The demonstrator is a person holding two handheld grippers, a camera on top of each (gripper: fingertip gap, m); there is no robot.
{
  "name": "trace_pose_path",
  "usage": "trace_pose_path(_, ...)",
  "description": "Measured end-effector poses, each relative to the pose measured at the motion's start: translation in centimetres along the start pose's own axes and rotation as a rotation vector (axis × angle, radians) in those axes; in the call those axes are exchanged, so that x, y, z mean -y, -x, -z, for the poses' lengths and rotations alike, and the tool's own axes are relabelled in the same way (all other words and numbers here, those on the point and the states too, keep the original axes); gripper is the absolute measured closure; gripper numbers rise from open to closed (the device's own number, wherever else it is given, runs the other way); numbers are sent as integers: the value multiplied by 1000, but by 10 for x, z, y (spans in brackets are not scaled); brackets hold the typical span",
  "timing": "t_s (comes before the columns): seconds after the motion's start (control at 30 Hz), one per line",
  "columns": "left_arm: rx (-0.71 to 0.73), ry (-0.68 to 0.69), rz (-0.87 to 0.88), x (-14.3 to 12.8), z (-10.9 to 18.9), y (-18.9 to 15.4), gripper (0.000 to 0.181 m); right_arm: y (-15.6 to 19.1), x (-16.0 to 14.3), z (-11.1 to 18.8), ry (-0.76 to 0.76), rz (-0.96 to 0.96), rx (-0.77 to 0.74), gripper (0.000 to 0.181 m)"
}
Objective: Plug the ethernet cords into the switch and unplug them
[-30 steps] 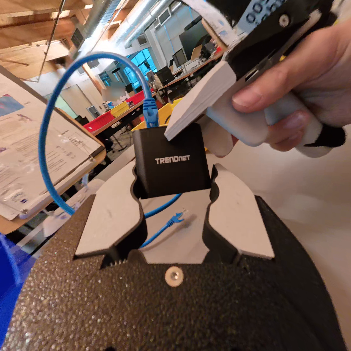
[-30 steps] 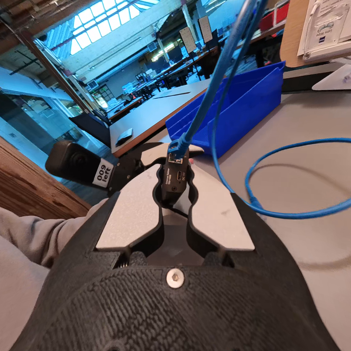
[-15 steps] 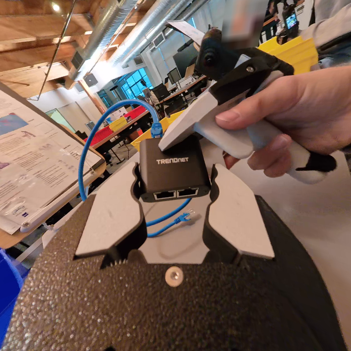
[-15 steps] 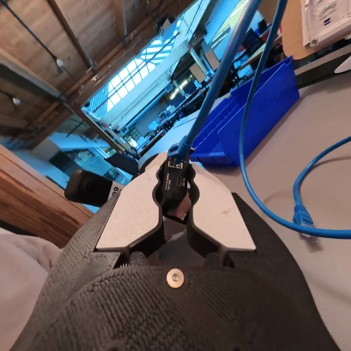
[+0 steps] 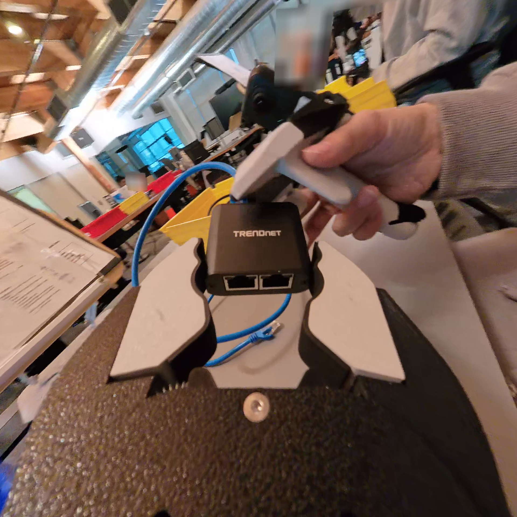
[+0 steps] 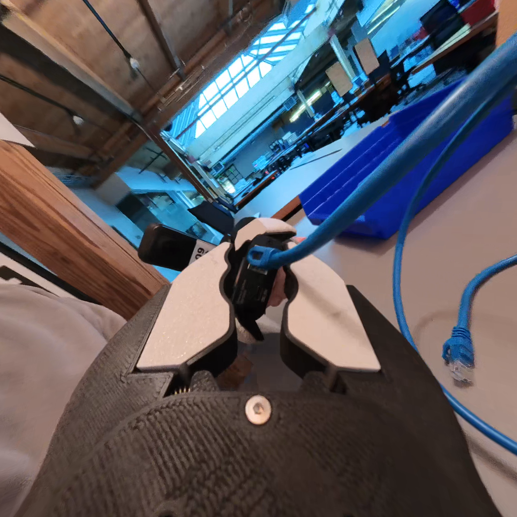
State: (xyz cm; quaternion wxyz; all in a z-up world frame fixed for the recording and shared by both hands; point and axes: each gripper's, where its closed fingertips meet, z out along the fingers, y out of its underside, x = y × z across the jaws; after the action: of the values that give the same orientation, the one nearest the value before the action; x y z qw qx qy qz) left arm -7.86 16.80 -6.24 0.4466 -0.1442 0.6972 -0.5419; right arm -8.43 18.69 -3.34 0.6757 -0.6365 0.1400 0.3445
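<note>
My left gripper (image 5: 257, 244) is shut on a black switch (image 5: 256, 260) and holds it above the table, its two empty front ports facing the camera. A blue ethernet cord (image 5: 139, 240) loops up and its plug (image 6: 260, 256) sits in the switch's rear end (image 6: 250, 293). My right gripper (image 6: 258, 246) straddles that rear end and plug, jaws slightly apart, with a gap showing on one side. It also shows in the left wrist view (image 5: 237, 193), at the switch's back edge. The cord's loose plug (image 6: 458, 349) lies on the table, also seen under the switch (image 5: 263, 334).
A blue bin (image 6: 391, 195) stands on the grey table (image 6: 461, 251) beyond the cord. A clipboard with papers (image 5: 42, 265) leans at the left. A yellow bin (image 5: 193, 221) sits behind the switch. A wooden post (image 6: 56, 223) rises at the right gripper's left.
The switch has tilted so its front ports face the left camera. My right gripper has slid back from over the switch's top to its rear edge, and its jaws look slightly wider.
</note>
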Motion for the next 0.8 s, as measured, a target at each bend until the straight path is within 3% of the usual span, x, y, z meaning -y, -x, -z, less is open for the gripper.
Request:
trace_pose_path(0.13, -49, -20, 2, 1, 1, -8, 109, -1, -8, 0, 35, -3, 6, 156)
trace_pose_path(0.2, -24, 10, 4, -4, -1, -5, 109, -3, -3, -2, -19, 0, -22, 156)
trace_pose_path(0.3, 26, -50, 80, 2, -4, 0, 108, -1, 2, -2, -98, -35, -4, 156)
trace_pose_path(0.4, 31, -56, 125, 1, -7, 0, 101, 3, -3, -9, -97, -12, -15, 156)
trace_pose_path(0.8, 83, -21, 26, -2, -7, 3, 105, -2, -5, -7, -34, -46, -54, 158)
